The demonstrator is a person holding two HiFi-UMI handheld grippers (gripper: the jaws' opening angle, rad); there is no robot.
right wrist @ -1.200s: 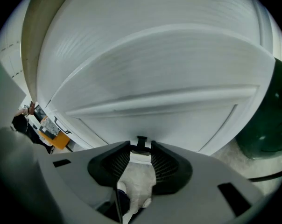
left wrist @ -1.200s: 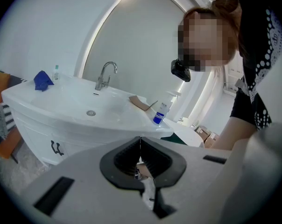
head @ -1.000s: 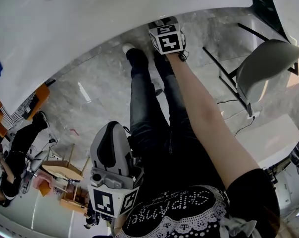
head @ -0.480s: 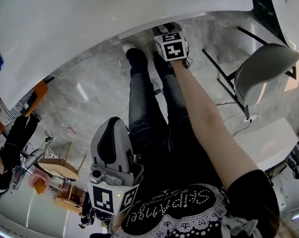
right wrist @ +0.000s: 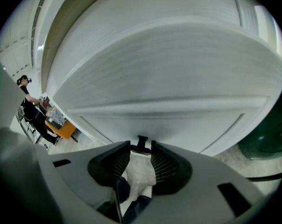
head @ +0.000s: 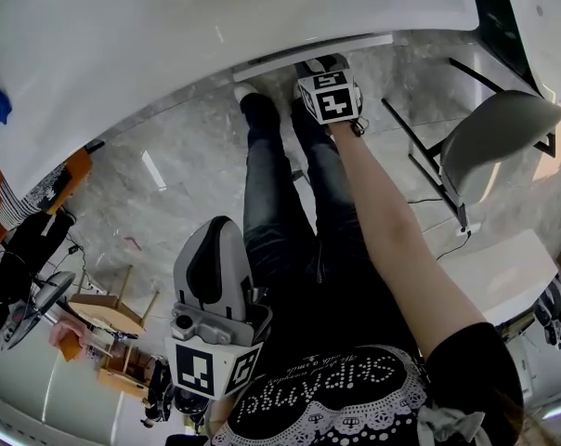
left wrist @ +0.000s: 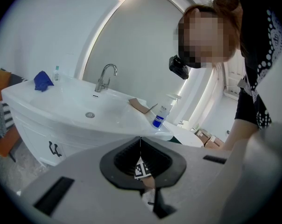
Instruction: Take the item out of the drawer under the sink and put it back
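In the head view the white drawer front [head: 313, 54] shows as a narrow strip below the sink top [head: 215, 26]. My right gripper [head: 318, 68] reaches down to it, at arm's length in front of my legs. In the right gripper view the drawer front [right wrist: 164, 78] fills the picture, and the jaws [right wrist: 142, 146] are closed on its small black handle [right wrist: 142, 142]. Nothing inside the drawer can be seen. My left gripper [head: 215, 240] is held back by my body, shut and empty. Its own view [left wrist: 140, 143] faces the basin [left wrist: 85, 111] and faucet [left wrist: 105, 77].
A blue cloth [left wrist: 43, 80], a blue-labelled bottle [left wrist: 162, 113] and a brown card piece [left wrist: 141, 105] lie on the sink top. A grey chair [head: 503, 128] and white table [head: 499, 268] stand at my right. An orange seat [head: 67, 179] stands at far left.
The right gripper has drawn back toward me, and the drawer front has come out from under the sink edge as a wider strip. The left gripper has barely moved.
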